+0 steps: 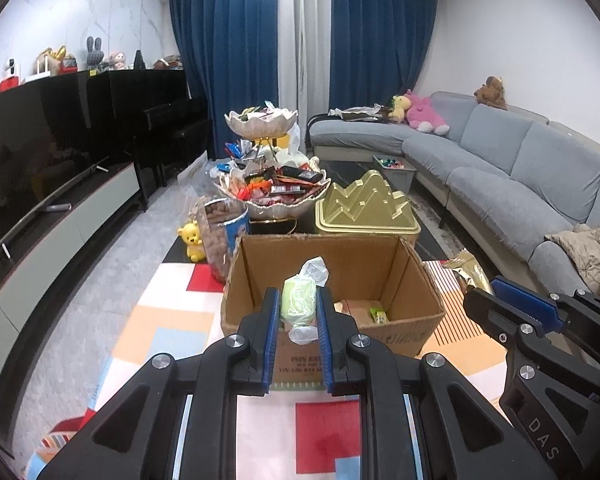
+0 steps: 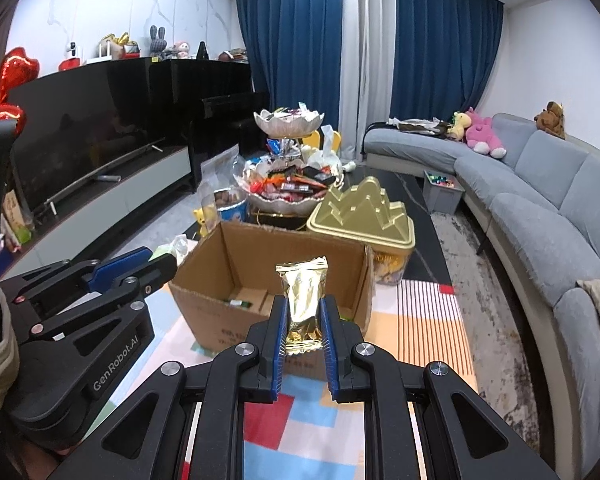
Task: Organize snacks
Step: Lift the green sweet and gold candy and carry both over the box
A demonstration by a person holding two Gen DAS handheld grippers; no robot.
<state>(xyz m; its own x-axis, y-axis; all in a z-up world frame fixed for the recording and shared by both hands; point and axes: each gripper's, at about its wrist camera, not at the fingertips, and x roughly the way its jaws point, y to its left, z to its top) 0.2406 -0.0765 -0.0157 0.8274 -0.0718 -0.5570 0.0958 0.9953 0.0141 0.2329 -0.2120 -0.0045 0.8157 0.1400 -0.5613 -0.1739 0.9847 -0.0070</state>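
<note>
An open cardboard box (image 1: pixel 416 280) (image 2: pixel 204 304) stands on a colourful mat, with a few small packets on its floor. My left gripper (image 1: pixel 298 300) is shut on a pale green wrapped snack (image 1: pixel 298 298), held above the box's near edge. My right gripper (image 2: pixel 304 308) is shut on a gold foil snack packet (image 2: pixel 302 300), held above the box's near right side. The right gripper shows in the left wrist view (image 1: pixel 512 300), and the left gripper in the right wrist view (image 2: pixel 140 264). A two-tier bowl stand (image 1: pixel 276 208) (image 2: pixel 288 200) full of snacks stands behind the box.
A gold mountain-shaped tin (image 1: pixel 366 208) (image 2: pixel 360 216) sits right of the bowls. A jar of brown snacks (image 1: pixel 220 236) and a yellow bear toy (image 1: pixel 192 240) stand left of the box. A TV unit (image 1: pixel 60 224) lines the left, a grey sofa (image 1: pixel 520 176) the right.
</note>
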